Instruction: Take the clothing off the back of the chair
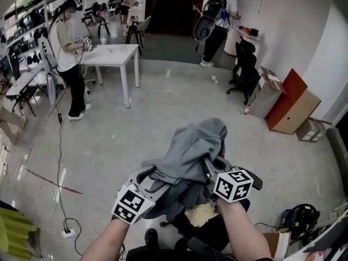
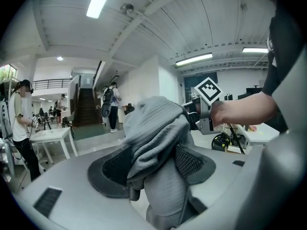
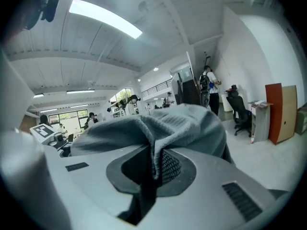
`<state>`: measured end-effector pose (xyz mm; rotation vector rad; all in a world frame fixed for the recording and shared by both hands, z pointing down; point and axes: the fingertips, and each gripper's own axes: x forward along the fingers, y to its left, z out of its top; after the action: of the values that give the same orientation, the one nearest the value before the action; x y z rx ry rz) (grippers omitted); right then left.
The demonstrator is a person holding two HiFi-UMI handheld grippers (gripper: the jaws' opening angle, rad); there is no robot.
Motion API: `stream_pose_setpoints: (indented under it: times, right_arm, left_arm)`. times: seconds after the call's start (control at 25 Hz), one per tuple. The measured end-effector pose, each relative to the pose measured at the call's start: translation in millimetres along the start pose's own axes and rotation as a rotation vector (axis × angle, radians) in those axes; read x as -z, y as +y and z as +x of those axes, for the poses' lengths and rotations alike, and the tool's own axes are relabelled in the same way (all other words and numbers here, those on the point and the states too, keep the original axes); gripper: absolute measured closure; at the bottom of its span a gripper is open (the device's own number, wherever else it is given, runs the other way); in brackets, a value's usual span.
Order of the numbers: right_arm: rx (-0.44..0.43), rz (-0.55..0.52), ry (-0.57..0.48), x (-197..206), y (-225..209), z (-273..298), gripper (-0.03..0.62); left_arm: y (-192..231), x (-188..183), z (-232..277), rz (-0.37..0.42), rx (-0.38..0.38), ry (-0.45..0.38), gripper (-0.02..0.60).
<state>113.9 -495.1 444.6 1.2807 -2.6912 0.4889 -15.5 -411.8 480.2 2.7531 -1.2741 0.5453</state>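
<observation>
You are reaching both forearms in from the bottom edge of the frame, holding the left gripper [image 1: 154,175] and the right gripper [image 1: 210,168] side by side at lower centre, both tipping slightly downward. The left jaws are standing wide and clamping a thick bunch of the grey clothing [image 1: 191,145], while the right jaws are pressing nearly together, pinching a thin fold of it. The clothing is bunching in a heap between the two grippers, above the black chair [image 1: 217,235] at bottom centre.
</observation>
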Motion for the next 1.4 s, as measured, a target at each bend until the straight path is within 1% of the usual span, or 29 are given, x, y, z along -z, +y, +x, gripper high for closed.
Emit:
stream_pose_setpoints:
  times: [0.2, 0.32, 0.44, 0.64, 0.8, 0.88, 0.92, 0.96, 1.0, 1.04, 1.16, 1.28, 1.4]
  right_arm:
    - [0.062, -0.084, -0.165, -75.4, -11.5, -35.3, 0.565]
    - [0.094, -0.118, -0.236, -108.7, -7.1, -54.6, 0.565]
    - [0.136, -0.14, -0.296, -126.8, -4.6, -74.4, 0.566]
    - [0.212, -0.176, -0.385, -151.6, -10.8, -112.9, 0.566]
    - [0.241, -0.193, -0.446, -166.9, -15.5, -142.4, 0.566]
    - [0.245, -0.205, -0.443, -167.4, -16.2, -151.5, 0.568]
    - [0.248, -0.209, -0.43, -164.2, -16.8, -153.2, 0.568]
    - [0.25, -0.21, -0.415, -159.0, -17.4, -153.3, 0.568]
    - [0.251, -0.207, -0.4, -152.6, -17.8, -152.6, 0.568]
    - [0.25, -0.199, -0.386, -145.3, -18.0, -151.3, 0.568]
    - [0.243, -0.166, -0.338, -119.0, -18.2, -146.0, 0.568]
    - [0.228, -0.132, -0.282, -91.3, -16.7, -140.2, 0.566]
    - [0.176, -0.102, -0.219, -68.8, -11.6, -130.6, 0.566]
  left_arm:
    - [2.8, -20.8, -2.2, 0.027, -0.002, -0.047, 0.293]
    - [2.8, -27.6, -3.3, 0.051, 0.005, -0.054, 0.295]
    - [1.2, -26.0, -1.8, 0.063, 0.019, -0.049, 0.296]
    - [-3.6, -20.3, 3.3, 0.052, 0.059, -0.016, 0.296]
    - [-6.3, -20.1, 7.9, 0.064, 0.085, -0.007, 0.296]
    - [-5.5, -22.7, 7.8, 0.072, 0.085, -0.007, 0.301]
    - [-4.0, -24.7, 6.4, 0.078, 0.08, -0.011, 0.355]
    - [-1.6, -26.4, 4.6, 0.082, 0.072, -0.014, 0.471]
    - [1.2, -27.2, 3.3, 0.083, 0.063, -0.015, 0.532]
    - [4.0, -27.3, 2.7, 0.083, 0.055, -0.013, 0.547]
    - [8.6, -29.7, 1.5, 0.075, 0.037, -0.012, 0.557]
    - [13.9, -47.0, -4.4, 0.067, 0.008, -0.065, 0.56]
    - [15.8, -74.5, -8.5, 0.075, -0.004, -0.129, 0.56]
